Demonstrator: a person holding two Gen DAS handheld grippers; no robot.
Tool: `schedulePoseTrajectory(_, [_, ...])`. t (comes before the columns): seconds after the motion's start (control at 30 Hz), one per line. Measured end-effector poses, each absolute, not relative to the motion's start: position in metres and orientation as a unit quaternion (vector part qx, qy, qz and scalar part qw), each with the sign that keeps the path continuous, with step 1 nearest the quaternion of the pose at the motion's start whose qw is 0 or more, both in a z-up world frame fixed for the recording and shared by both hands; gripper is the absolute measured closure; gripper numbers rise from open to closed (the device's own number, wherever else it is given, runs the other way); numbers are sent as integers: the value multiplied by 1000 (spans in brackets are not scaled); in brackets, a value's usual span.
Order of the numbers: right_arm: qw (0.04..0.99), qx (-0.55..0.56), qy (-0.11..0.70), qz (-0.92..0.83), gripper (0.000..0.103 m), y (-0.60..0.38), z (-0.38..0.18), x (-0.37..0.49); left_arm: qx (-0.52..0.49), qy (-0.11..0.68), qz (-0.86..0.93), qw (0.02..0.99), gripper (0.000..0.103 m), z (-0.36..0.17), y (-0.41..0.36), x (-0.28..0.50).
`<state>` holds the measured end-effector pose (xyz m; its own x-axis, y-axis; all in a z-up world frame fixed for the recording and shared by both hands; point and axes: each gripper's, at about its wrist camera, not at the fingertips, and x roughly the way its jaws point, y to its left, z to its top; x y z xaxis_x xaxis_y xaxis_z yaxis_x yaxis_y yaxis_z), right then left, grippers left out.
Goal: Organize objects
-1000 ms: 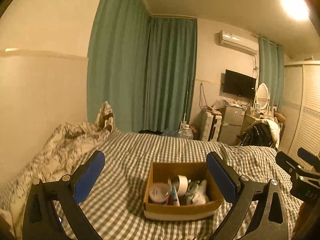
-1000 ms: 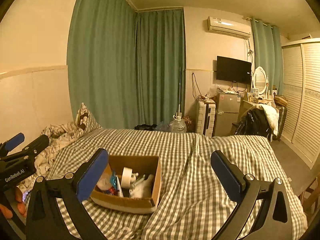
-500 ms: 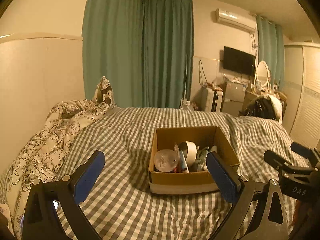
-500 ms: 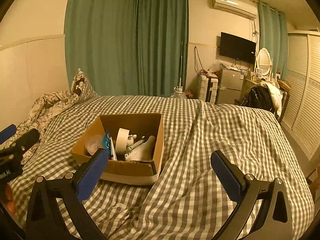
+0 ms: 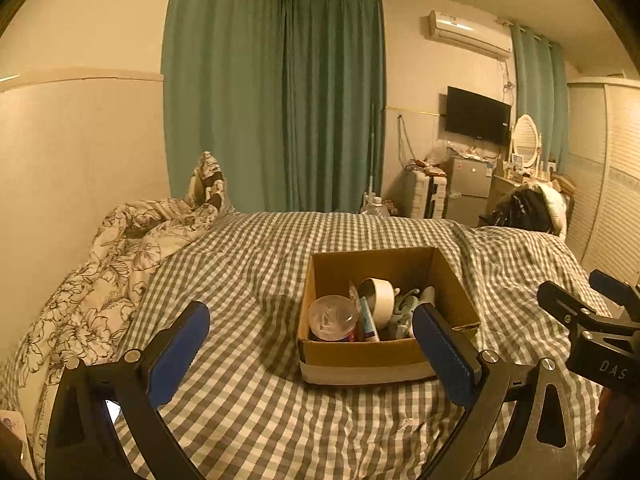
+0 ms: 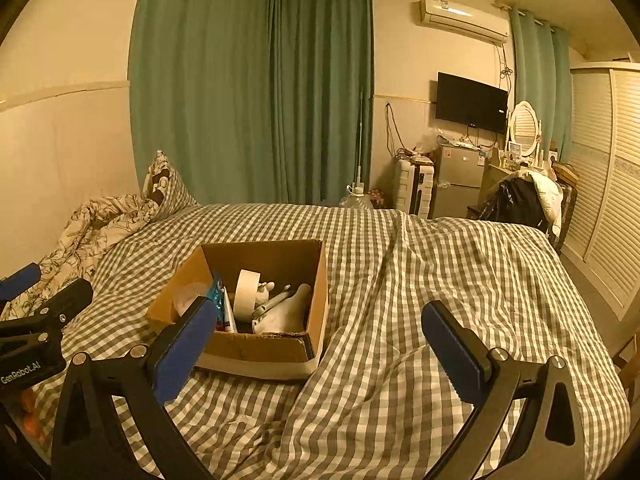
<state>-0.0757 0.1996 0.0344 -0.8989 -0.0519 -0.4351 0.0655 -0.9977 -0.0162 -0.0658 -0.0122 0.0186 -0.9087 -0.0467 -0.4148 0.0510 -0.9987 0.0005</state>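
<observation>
An open cardboard box (image 5: 360, 354) (image 6: 316, 280) sits on the checked bed cover. It holds a roll of tape (image 5: 382, 298) (image 6: 244, 290), a clear round tub (image 5: 332, 317), a blue-and-white tube (image 5: 368, 318) and several pale items. My left gripper (image 5: 310, 340) is open and empty, just in front of the box. My right gripper (image 6: 318, 340) is open and empty, to the right front of the box. Each gripper also shows at the edge of the other's view.
A flowered quilt (image 5: 104, 280) and a pillow (image 6: 160, 184) lie at the left by the wall. Beyond the bed stand green curtains (image 5: 280, 100), a suitcase (image 6: 412, 188), a small fridge (image 6: 460, 180), a chair with clothes (image 6: 520, 196) and a wardrobe (image 6: 600, 160).
Both cameras first tipped down and closed in on the box, then lifted slightly. The box now sits a little lower and closer between the left gripper's fingers. Both grippers stayed open.
</observation>
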Motion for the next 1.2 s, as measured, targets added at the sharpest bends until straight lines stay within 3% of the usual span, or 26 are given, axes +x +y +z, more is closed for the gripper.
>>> schedulePoseTrajectory(1.2, [31,226,16,-973,0,197,27,-75,229,10,-973,22,0,14,-16,-66])
